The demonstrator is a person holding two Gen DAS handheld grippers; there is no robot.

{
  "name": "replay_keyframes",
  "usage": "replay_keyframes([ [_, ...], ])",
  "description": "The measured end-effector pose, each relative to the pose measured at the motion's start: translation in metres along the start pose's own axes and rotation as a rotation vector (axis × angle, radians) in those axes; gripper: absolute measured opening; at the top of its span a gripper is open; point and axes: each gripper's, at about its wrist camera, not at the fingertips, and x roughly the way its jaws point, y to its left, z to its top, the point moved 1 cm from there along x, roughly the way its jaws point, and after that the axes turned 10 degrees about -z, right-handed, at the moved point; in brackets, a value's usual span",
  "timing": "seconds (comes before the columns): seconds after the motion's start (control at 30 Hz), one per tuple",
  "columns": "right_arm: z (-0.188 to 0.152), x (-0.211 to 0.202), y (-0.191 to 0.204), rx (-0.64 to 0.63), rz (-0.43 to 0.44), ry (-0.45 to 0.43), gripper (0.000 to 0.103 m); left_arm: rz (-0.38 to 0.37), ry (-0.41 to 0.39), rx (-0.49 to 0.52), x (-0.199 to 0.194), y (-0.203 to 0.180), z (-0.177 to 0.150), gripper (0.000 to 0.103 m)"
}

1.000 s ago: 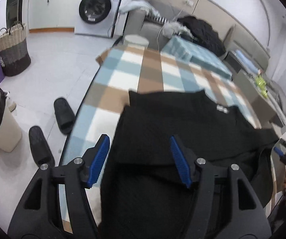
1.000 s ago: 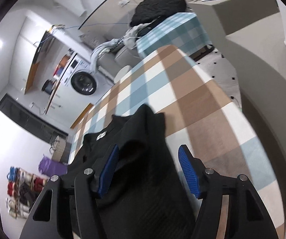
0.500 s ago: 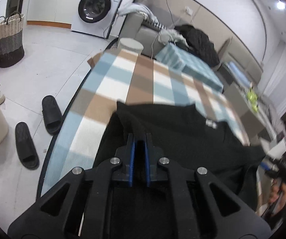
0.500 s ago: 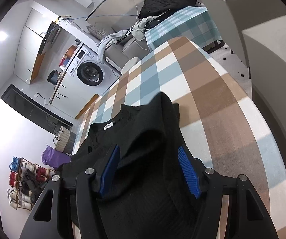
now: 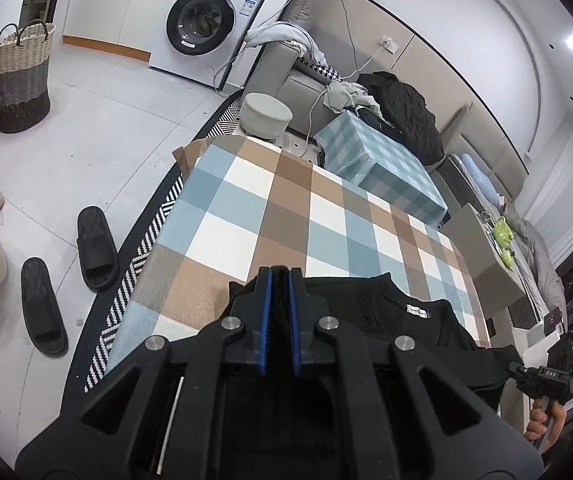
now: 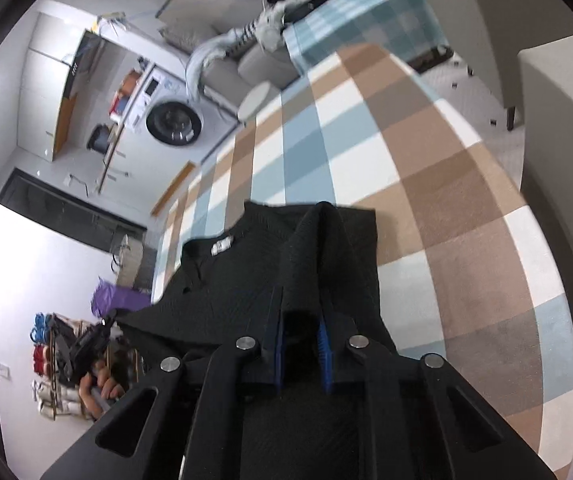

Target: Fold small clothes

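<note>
One black knit top [image 5: 406,320] lies at the near edge of the checked tablecloth [image 5: 286,208], its neckline and white label facing the far edge and its long axis running across the near edge. The left gripper [image 5: 279,320] is clamped tight on one side of it. The right gripper [image 6: 301,354] has just been closing, its blue pads pinching a raised fold of the other side. Beyond, on the floor, lie two black slippers [image 5: 96,248].

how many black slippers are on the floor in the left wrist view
2. One black slipper lies beside the striped rug's edge; the other black slipper lies further left and nearer the camera, next to a white bin. Others may be hidden behind the table or gripper.
</note>
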Motion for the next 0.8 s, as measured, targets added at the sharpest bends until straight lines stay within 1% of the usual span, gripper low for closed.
replay_keyframes([
  [0.1,0.011,-0.004,-0.003,0.053,0.057,-0.036,0.012,0.019,-0.006,0.004,0.005,0.004,0.006,0.005],
  [0.13,0.017,-0.003,-0.009,0.096,0.078,-0.061,0.012,0.027,-0.010,-0.001,0.006,0.007,0.009,0.005],
  [0.17,0.023,-0.001,-0.014,0.130,0.080,-0.090,0.012,0.042,-0.018,-0.008,0.008,0.011,0.012,0.005],
  [0.2,0.027,0.001,-0.017,0.147,0.062,-0.109,0.015,0.061,-0.025,-0.010,0.009,0.015,0.014,0.005],
  [0.23,0.033,0.004,-0.024,0.168,-0.014,-0.133,0.019,0.084,-0.028,-0.015,0.011,0.019,0.017,0.005],
  [0.3,0.038,0.007,-0.029,0.162,-0.132,-0.136,0.051,0.106,-0.019,-0.027,0.014,0.026,0.016,0.006],
  [0.33,0.038,0.006,-0.027,0.131,-0.155,-0.142,0.052,0.106,-0.006,-0.020,0.015,0.027,0.015,0.008],
  [0.4,0.033,0.001,-0.018,0.027,-0.173,-0.158,0.052,0.116,0.014,-0.002,0.017,0.028,0.010,0.020],
  [0.43,0.030,-0.001,-0.014,-0.007,-0.184,-0.162,0.052,0.126,0.026,0.007,0.016,0.028,0.006,0.028],
  [0.47,0.023,-0.004,-0.006,-0.074,-0.205,-0.168,0.052,0.130,0.031,0.011,0.016,0.028,0.002,0.035],
  [0.53,0.013,-0.007,0.005,-0.158,-0.223,-0.163,0.052,0.130,0.039,0.023,0.013,0.025,-0.007,0.040],
  [0.57,0.007,-0.008,0.011,-0.194,-0.214,-0.149,0.052,0.132,0.048,0.028,0.013,0.023,-0.011,0.043],
  [0.6,0.004,-0.008,0.014,-0.206,-0.184,-0.126,0.052,0.134,0.058,0.029,0.013,0.021,-0.015,0.044],
  [0.7,-0.004,-0.002,0.020,-0.179,-0.100,-0.064,0.053,0.102,0.085,0.030,0.013,0.013,-0.028,0.045],
  [0.73,-0.007,0.003,0.021,-0.163,-0.081,-0.040,0.053,0.088,0.101,0.030,0.013,0.010,-0.031,0.045],
  [0.8,-0.007,0.012,0.023,-0.141,-0.073,-0.012,0.053,0.064,0.123,0.027,0.015,0.004,-0.037,0.045],
])
